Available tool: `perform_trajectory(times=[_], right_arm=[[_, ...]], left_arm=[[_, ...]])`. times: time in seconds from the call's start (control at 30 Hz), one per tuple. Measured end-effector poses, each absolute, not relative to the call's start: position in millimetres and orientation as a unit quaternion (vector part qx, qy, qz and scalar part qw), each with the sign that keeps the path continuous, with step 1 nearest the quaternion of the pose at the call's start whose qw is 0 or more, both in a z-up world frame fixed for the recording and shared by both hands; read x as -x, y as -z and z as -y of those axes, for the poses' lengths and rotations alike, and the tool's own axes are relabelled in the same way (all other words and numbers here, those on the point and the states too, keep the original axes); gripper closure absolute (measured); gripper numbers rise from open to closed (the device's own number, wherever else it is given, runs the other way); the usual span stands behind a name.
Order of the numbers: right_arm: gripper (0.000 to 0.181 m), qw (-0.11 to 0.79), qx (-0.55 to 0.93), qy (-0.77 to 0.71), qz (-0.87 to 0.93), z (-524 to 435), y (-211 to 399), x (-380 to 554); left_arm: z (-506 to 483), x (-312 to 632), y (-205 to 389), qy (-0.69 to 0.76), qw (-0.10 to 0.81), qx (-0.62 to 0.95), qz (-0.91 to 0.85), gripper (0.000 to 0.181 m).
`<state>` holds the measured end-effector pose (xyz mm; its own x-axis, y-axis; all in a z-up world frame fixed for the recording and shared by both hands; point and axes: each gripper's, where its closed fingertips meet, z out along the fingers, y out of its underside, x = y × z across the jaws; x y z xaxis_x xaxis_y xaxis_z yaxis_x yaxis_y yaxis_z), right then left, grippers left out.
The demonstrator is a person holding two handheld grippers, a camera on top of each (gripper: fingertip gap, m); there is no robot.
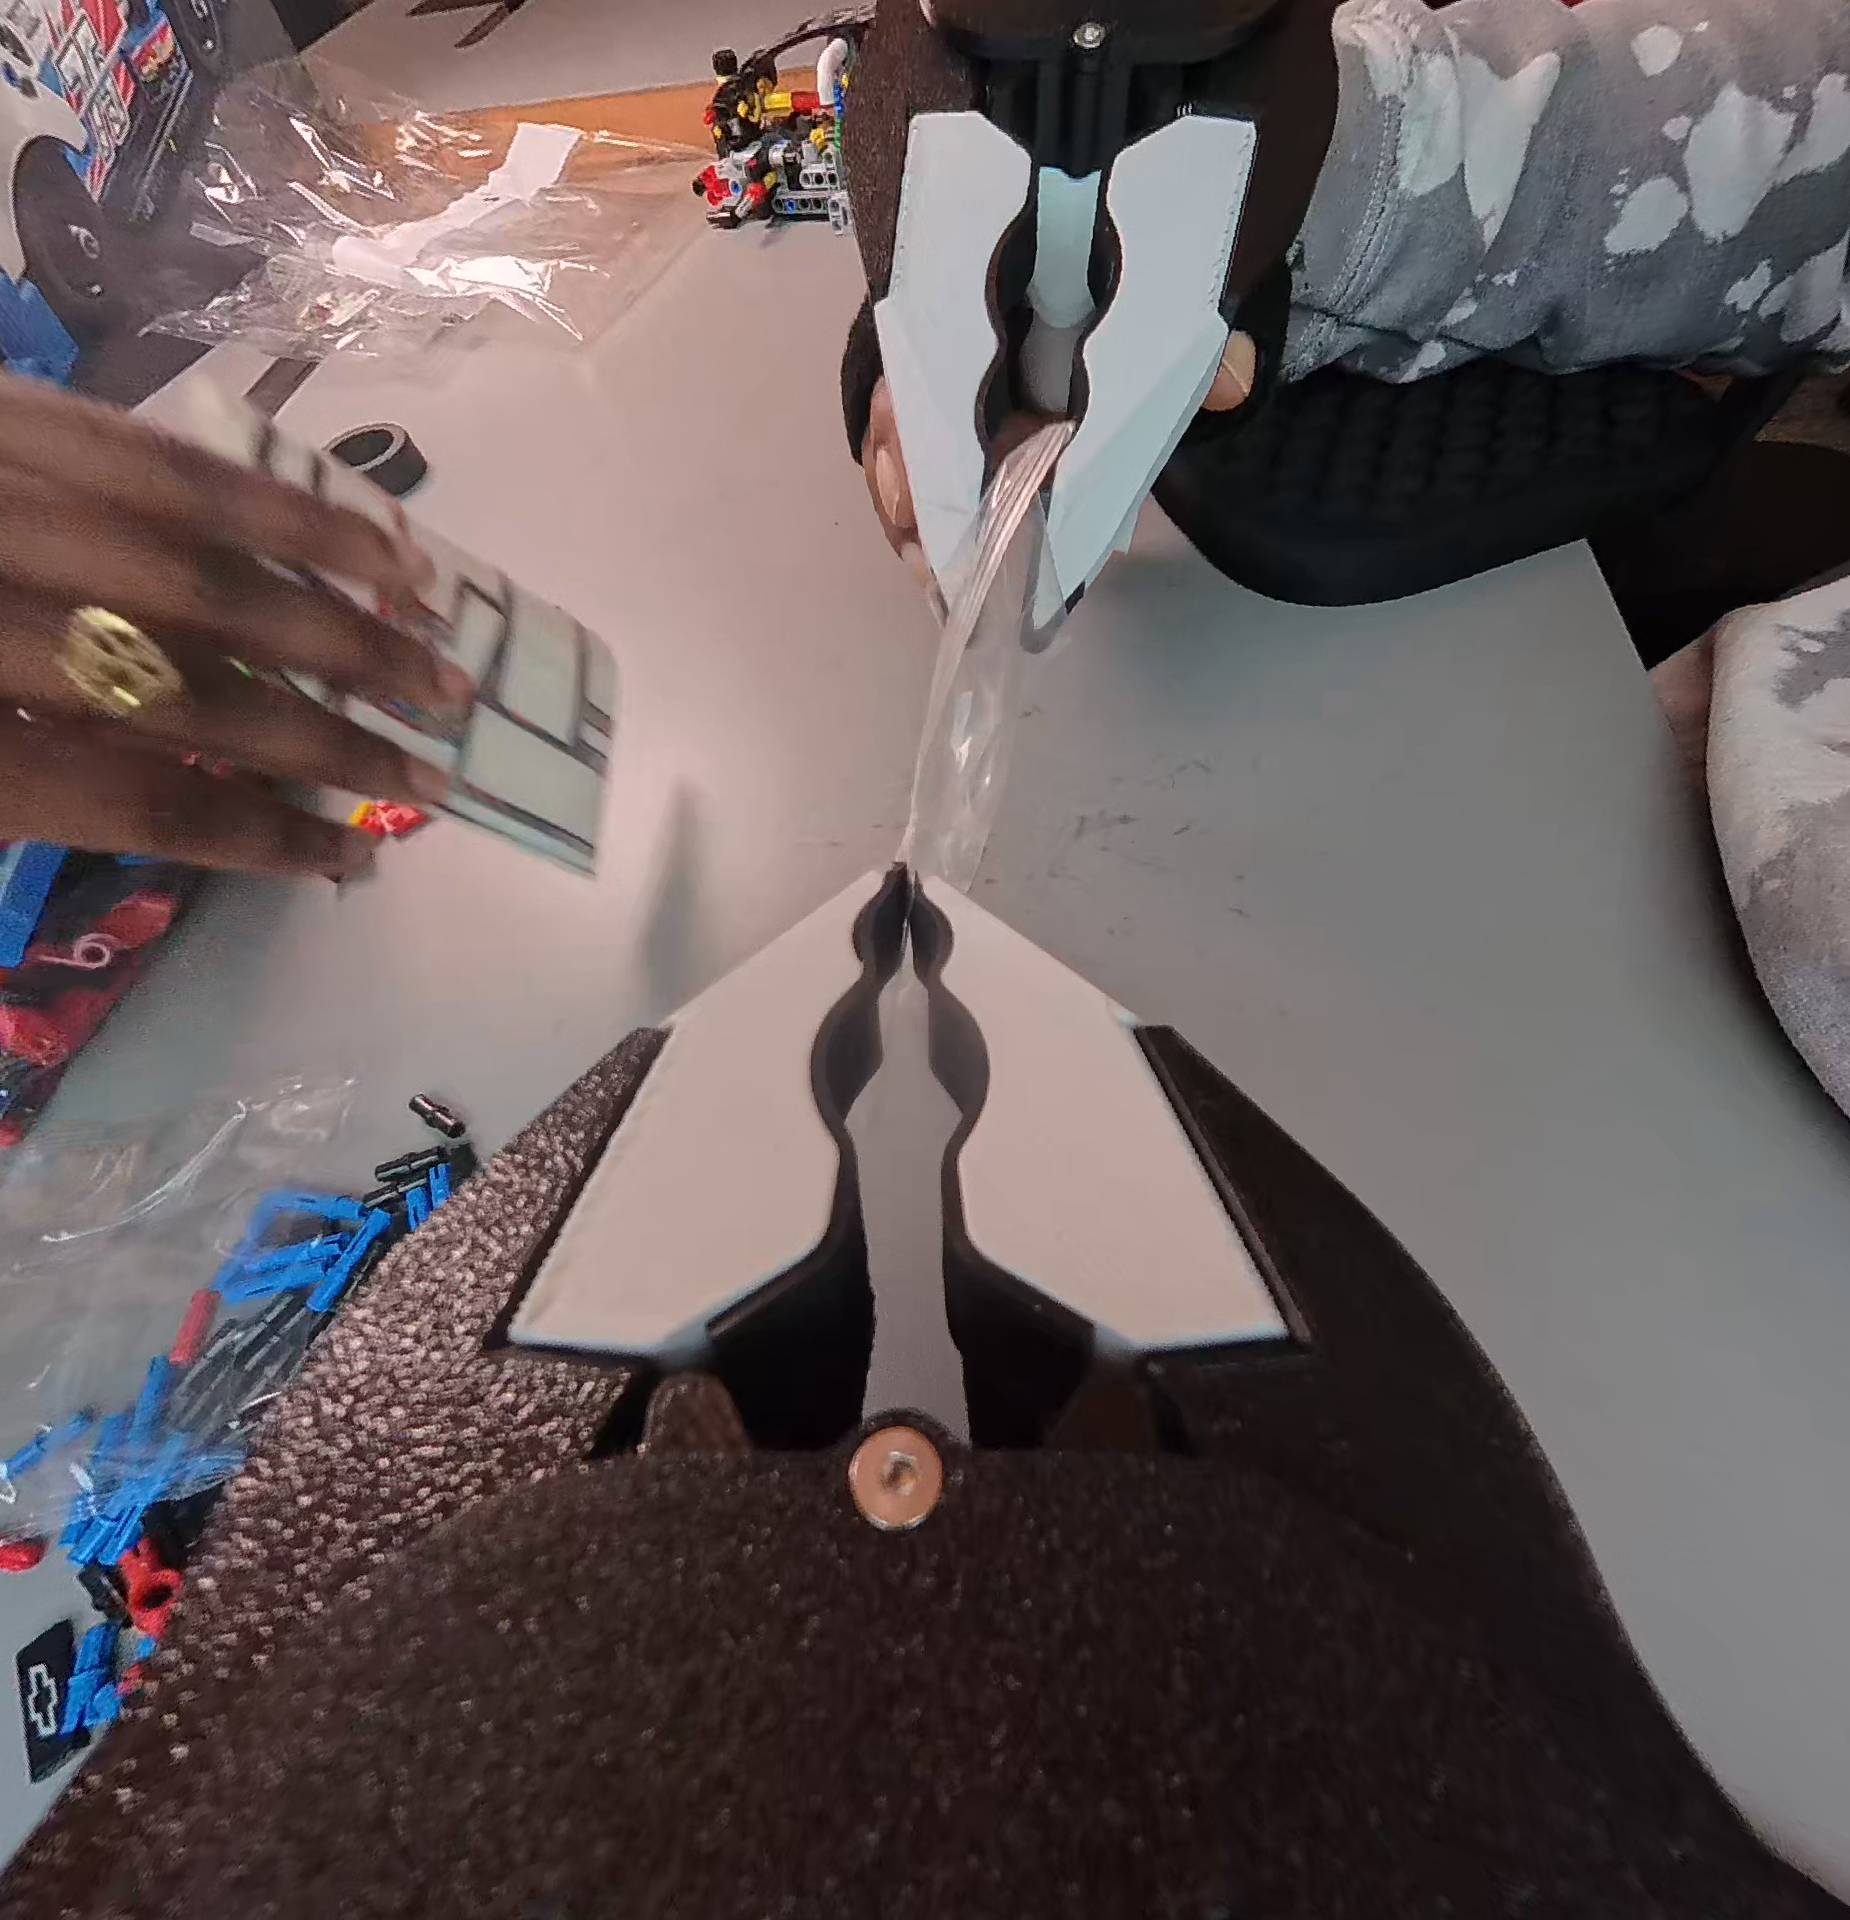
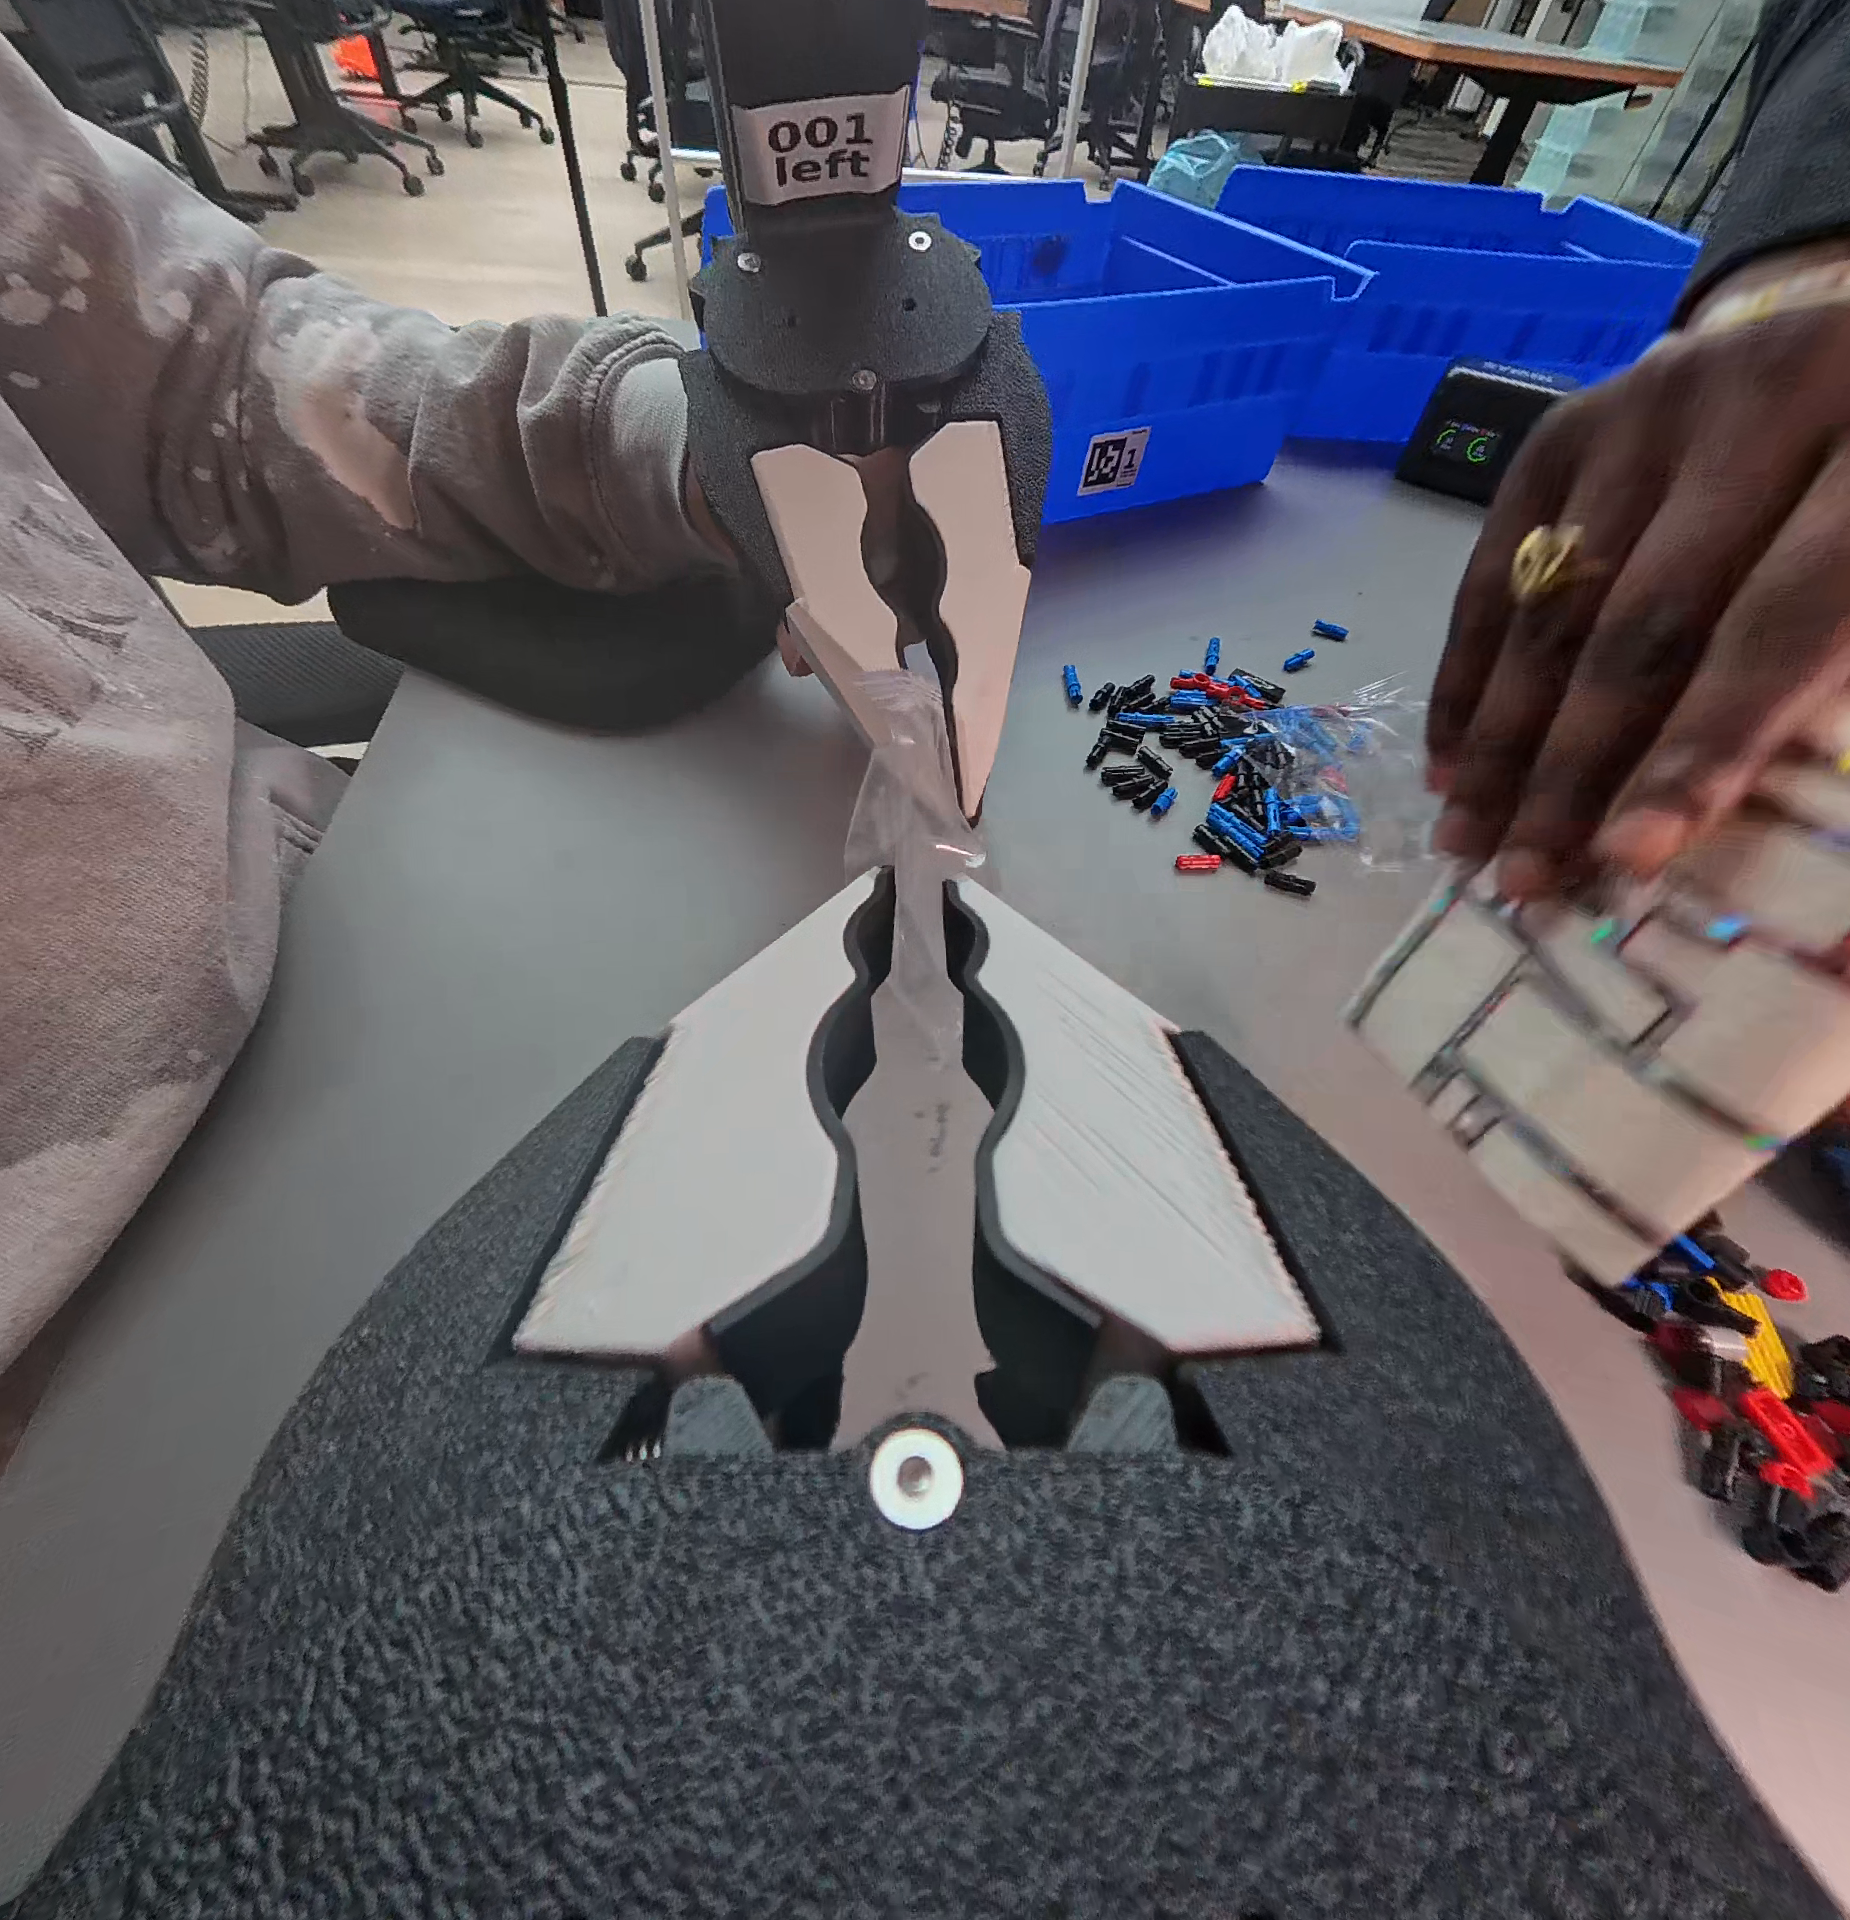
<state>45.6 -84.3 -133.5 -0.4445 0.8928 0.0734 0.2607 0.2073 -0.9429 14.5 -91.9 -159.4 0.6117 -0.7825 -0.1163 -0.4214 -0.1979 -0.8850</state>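
Note:
A small clear plastic bag (image 1: 960, 717) is stretched between the two grippers above the grey table (image 1: 1316, 935). My left gripper (image 1: 905, 883) is shut on one end of it. My right gripper (image 2: 916, 883) is shut on the other end; the bag also shows in the right wrist view (image 2: 905, 821). In the left wrist view the right gripper (image 1: 1014, 582) faces me from the far side; in the right wrist view the left gripper (image 2: 962, 800) faces me. The bag looks empty.
Another person's hand (image 1: 173, 665) holds a printed booklet (image 1: 536, 727) over the table at the left. A pile of small blue, black and red pins (image 2: 1222, 769) lies on the table. A part-built model (image 1: 775, 145), crumpled plastic wrap (image 1: 381, 218) and blue bins (image 2: 1212, 312) stand farther off. Some 5 centimeters of space lies between my two pairs of fingers.

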Motion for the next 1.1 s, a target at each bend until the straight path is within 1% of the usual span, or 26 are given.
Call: perform_trajectory(times=[0.13, 0.27, 0.33, 0.4, 0.53, 0.57, 0.63, 0.7, 0.8, 0.87, 0.97, 1.1], right_arm=[[0.171, 0.339, 0.424, -0.493, 0.680, 75.2, 126.5, -45.3], [0.181, 0.344, 0.445, -0.486, 0.669, 65.2, 129.9, -43.4], [0.181, 0.344, 0.438, -0.473, 0.683, 69.4, 135.0, -43.6], [0.181, 0.338, 0.437, -0.463, 0.693, 72.1, 141.0, -42.9], [0.181, 0.307, 0.415, -0.510, 0.688, 87.2, 134.3, -47.0], [0.175, 0.304, 0.413, -0.518, 0.685, 89.0, 132.0, -47.1], [0.157, 0.298, 0.412, -0.532, 0.677, 91.8, 128.4, -46.5], [0.153, 0.297, 0.415, -0.536, 0.672, 90.9, 127.9, -45.4], [0.160, 0.285, 0.402, -0.567, 0.660, 95.4, 121.2, -48.8], [0.162, 0.278, 0.400, -0.580, 0.653, 95.7, 117.6, -50.5], [0.181, 0.276, 0.395, -0.589, 0.648, 95.3, 114.8, -52.5], [0.181, 0.267, 0.419, -0.610, 0.617, 84.1, 110.2, -51.2]], left_arm=[[94.3, -16.7, 157.7, 0.194, 0.491, 0.747, -0.403, 0.181], [96.2, -20.0, 158.6, 0.198, 0.488, 0.745, -0.410, 0.181], [96.5, -20.4, 159.6, 0.198, 0.486, 0.745, -0.411, 0.181], [96.1, -19.8, 159.9, 0.197, 0.486, 0.746, -0.411, 0.181], [91.9, -14.6, 157.9, 0.193, 0.490, 0.753, -0.395, 0.181], [90.4, -12.5, 158.1, 0.193, 0.489, 0.757, -0.388, 0.181], [89.5, -10.4, 159.5, 0.196, 0.485, 0.761, -0.382, 0.181], [89.9, -11.0, 160.3, 0.196, 0.484, 0.761, -0.385, 0.181], [90.6, -12.3, 161.1, 0.196, 0.482, 0.761, -0.387, 0.181], [89.9, -11.1, 160.5, 0.199, 0.482, 0.763, -0.382, 0.181], [90.2, -11.3, 157.6, 0.211, 0.485, 0.761, -0.375, 0.181], [90.8, -11.9, 155.2, 0.217, 0.488, 0.758, -0.374, 0.181]])
